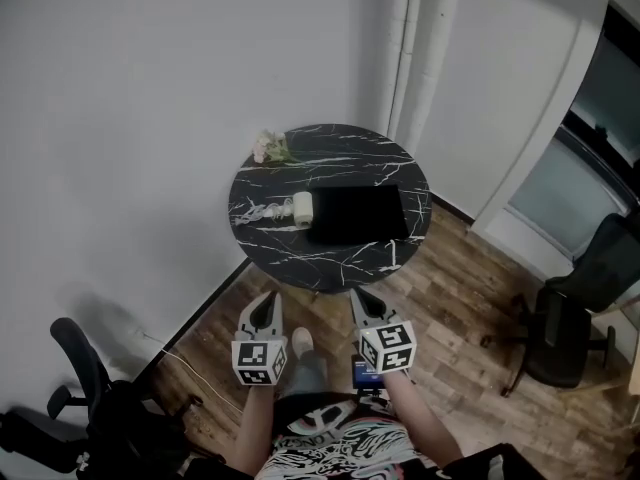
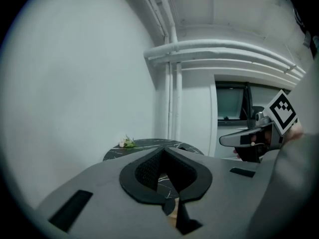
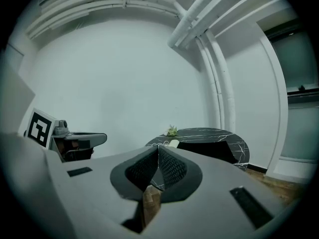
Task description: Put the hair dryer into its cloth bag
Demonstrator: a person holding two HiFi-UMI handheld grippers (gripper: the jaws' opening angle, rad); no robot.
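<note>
Overhead first, from the head view: round black table with white marble veining (image 1: 330,263), close to a white wall, on a brown wood-plank floor (image 1: 450,298). On its top, flat black rectangular cloth bag (image 1: 357,214), lying right of centre. Just beside the bag's left edge and outside it, cream-white hair dryer (image 1: 302,208), showing only as a short cylinder. Pale coiled cord (image 1: 262,211) further left. Small bunch of pale flowers with green stems (image 1: 271,149) near the far left rim. Nearer the camera, left gripper (image 1: 267,298) and right gripper (image 1: 359,294), side by side over the floor, short of the table, touching nothing.

Next, the left gripper view: left gripper (image 2: 162,151) with jaws pressed together, nothing pinched between them. Beyond the tips, the table (image 2: 144,144) with the flowers (image 2: 127,143) at its left rim. Right gripper (image 2: 227,140) in profile at the right.

Lastly, the right gripper view: right gripper (image 3: 158,147) likewise closed tight on nothing. Ahead, the table (image 3: 224,133), the cloth bag (image 3: 207,151) dark on top, the hair dryer (image 3: 174,143) a pale spot at the bag's left, flowers (image 3: 172,131) behind. Left gripper (image 3: 99,137) in profile at the left.
</note>
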